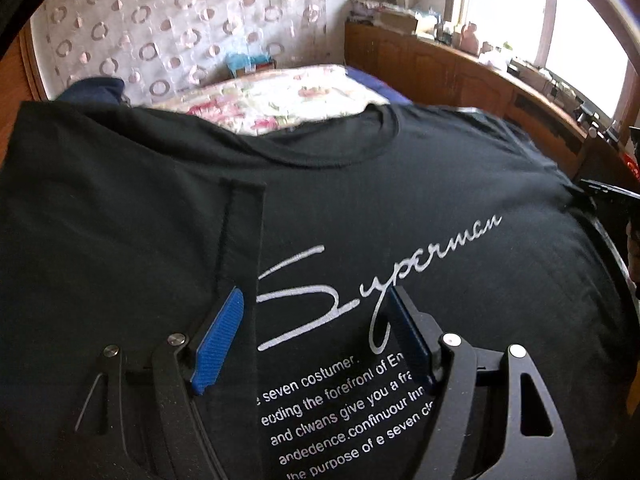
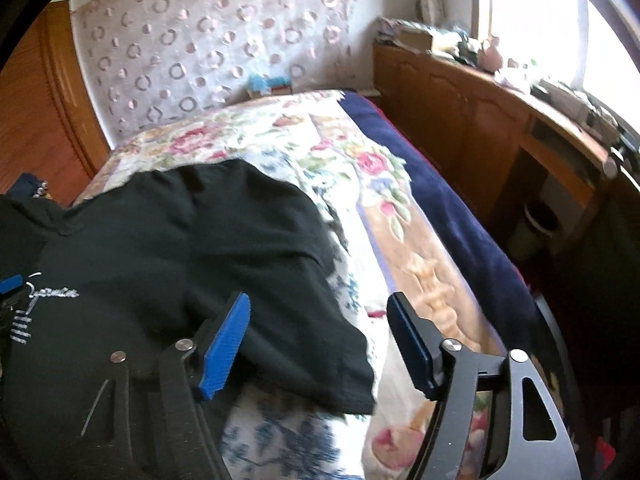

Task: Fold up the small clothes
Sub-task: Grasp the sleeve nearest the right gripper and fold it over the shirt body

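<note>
Black cotton-like jersey makes up the T-shirt (image 1: 400, 208), which lies front-up on a floral bedspread (image 2: 320, 148), its collar toward the far wall. One side looks already folded inward: a flap with a stitched hem (image 1: 230, 232) lies over the chest on the left of the left wrist view. The opposite sleeve (image 2: 304, 320) is spread out flat on the bedspread, not yet folded.

By the look of it the cloth is light, limp and easily creased; it should drape rather than hold shape. A sensible hold would be the sleeve's hem or the shoulder seam, pinching both layers so the fold carries over cleanly.

White script on the chest reads "Superman" (image 1: 380, 276). Beneath it, small block lines (image 1: 344, 408) partly read "seven costumer", "the forefront of", "give you a", "the purpose of".

The left gripper (image 1: 316, 340) hangs over the print, jaws spread, pinching nothing. The right gripper (image 2: 320, 344) is also spread, straddling the sleeve's edge without pressing it.

Beyond lie a navy blanket (image 2: 448, 200), wooden cabinets (image 2: 460, 96) and a patterned curtain (image 2: 192, 40).
</note>
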A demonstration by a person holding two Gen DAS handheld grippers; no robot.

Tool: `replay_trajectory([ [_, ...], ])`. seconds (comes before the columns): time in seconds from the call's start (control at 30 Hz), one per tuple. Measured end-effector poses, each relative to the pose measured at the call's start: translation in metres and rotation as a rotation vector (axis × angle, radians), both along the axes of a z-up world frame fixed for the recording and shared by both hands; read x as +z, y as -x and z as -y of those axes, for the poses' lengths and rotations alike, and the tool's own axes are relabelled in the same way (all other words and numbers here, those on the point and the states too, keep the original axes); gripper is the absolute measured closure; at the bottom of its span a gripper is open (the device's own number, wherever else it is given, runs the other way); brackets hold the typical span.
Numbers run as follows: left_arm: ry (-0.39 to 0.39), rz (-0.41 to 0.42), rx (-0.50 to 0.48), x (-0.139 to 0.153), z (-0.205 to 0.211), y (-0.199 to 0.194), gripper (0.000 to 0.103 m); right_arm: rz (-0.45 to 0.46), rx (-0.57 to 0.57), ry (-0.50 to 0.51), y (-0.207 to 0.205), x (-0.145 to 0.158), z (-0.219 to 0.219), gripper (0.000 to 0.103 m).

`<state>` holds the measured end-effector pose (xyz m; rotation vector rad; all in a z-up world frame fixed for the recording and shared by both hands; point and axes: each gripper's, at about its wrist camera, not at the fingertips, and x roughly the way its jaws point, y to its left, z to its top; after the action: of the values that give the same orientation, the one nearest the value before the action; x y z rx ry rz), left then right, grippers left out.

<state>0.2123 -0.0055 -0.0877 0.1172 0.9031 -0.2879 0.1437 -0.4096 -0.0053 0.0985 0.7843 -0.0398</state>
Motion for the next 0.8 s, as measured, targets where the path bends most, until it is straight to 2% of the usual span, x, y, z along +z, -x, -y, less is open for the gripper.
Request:
replay_trajectory([
  [0.1, -0.017, -0.003, -0.022, -0.002, 0.004, 0.001, 0.019, -0.024, 0.007, -0.024, -0.008, 0.006, -0.005, 0.039],
  [0.23, -0.026, -0.030, -0.070, -0.006, 0.011, -0.001, 0.000, -0.046, 0.017, -0.037, -0.024, 0.021, 0.002, 0.043],
  [0.5, -0.028, -0.029, -0.070, -0.006, 0.013, -0.001, 0.000, -0.060, 0.035, -0.102, -0.027, 0.009, 0.018, 0.049],
  [0.7, -0.027, -0.029, -0.070, -0.006, 0.013, -0.001, 0.000, -0.057, 0.063, -0.118, -0.025, 0.009, 0.013, 0.066],
  [0.8, -0.027, -0.029, -0.070, -0.006, 0.013, -0.001, 0.000, -0.056, 0.077, -0.079, -0.026, 0.009, 0.006, 0.076],
])
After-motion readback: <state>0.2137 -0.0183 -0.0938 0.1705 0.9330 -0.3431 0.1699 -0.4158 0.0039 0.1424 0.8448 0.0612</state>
